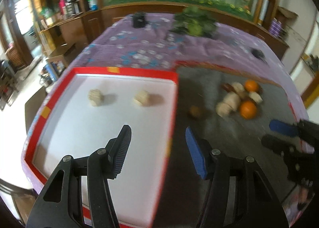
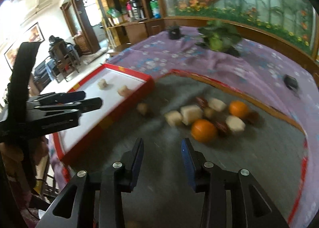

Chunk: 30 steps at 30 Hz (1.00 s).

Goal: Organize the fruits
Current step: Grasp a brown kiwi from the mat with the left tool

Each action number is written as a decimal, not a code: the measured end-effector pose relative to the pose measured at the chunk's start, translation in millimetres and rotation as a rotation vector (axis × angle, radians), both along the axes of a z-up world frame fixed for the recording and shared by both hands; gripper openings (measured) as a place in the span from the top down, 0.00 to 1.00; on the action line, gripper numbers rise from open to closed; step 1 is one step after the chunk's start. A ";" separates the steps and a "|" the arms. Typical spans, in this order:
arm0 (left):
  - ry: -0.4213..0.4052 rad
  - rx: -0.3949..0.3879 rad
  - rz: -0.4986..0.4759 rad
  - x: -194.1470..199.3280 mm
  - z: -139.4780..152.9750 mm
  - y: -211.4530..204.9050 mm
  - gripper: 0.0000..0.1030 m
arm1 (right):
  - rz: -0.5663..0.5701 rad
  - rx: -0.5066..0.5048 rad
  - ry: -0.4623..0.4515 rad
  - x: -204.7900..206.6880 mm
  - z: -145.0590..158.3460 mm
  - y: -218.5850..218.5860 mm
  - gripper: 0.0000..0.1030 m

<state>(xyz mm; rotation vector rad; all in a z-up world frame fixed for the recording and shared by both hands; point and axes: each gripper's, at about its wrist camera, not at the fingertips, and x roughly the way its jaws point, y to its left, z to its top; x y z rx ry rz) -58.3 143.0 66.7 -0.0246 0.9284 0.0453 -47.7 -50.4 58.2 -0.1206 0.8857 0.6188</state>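
We count two oranges [image 2: 203, 130] and several pale chunks [image 2: 191, 114] on the grey mat [image 2: 259, 158] ahead of our right tongs [image 2: 162, 165]. The red tray [image 1: 123, 70] ahead of our left tongs [image 1: 157, 153] holds two chunks [image 1: 95, 97]. Both tongs stand open, empty.

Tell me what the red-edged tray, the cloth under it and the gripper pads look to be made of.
Red-edged tray: probably printed cardboard, a box lid by the look; thin straight walls, matte white inside.
Purple cloth: woven fabric with a flower print; it creases and drapes over the table edge.
Left gripper pads: blue, ribbed, likely rubber or soft plastic on black rigid plastic fingers. Blur leaves the finishes uncertain.
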 end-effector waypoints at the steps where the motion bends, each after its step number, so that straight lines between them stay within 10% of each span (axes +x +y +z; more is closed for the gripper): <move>1: 0.006 -0.003 -0.019 -3.0 -1.4 -6.9 0.45 | -0.009 -0.007 0.004 -1.7 -2.4 -6.3 0.63; 30: 0.141 -0.074 -0.544 -83.3 -39.2 -130.1 0.45 | -0.088 0.031 0.051 -26.1 -26.9 -72.6 0.63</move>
